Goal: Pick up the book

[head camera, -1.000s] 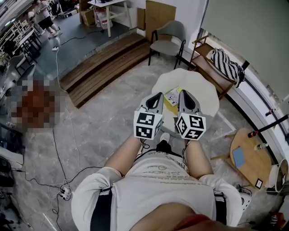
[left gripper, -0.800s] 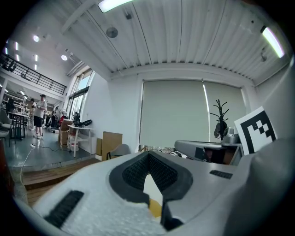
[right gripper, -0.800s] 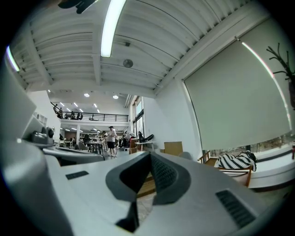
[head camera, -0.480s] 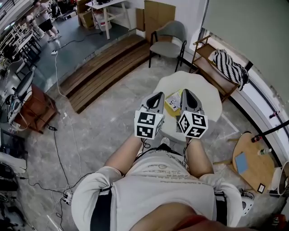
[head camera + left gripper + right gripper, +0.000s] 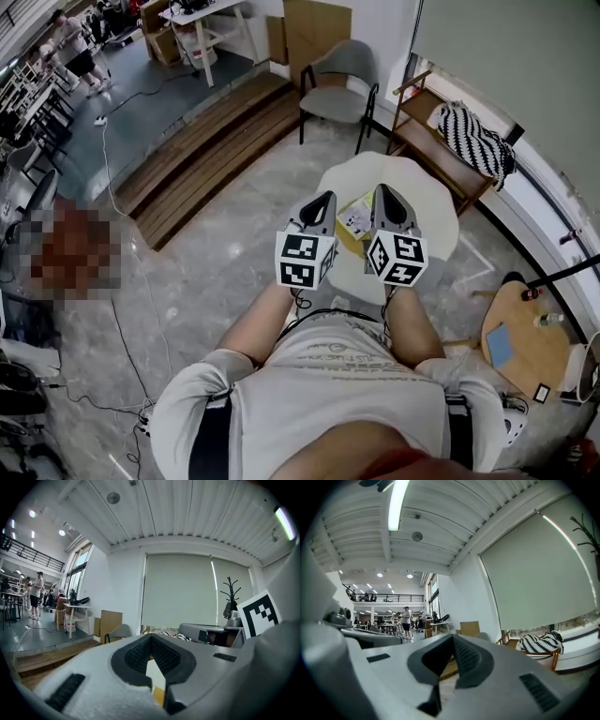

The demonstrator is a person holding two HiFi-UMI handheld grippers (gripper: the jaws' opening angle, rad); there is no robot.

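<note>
Head view showed the book (image 5: 354, 218) lying on the round white bench (image 5: 427, 202), just beyond the left gripper (image 5: 326, 197) and right gripper (image 5: 381, 191), both clenched on nothing. Opening one gripper first, then lowering it onto the book's near edge, seemed best.

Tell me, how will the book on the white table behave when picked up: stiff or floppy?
The book looks thin and lies flat on the white table, so it is probably light and may sag if lifted by one edge. Lying flat on that smooth-looking top, it would likely slide rather than tip when pushed.
</note>
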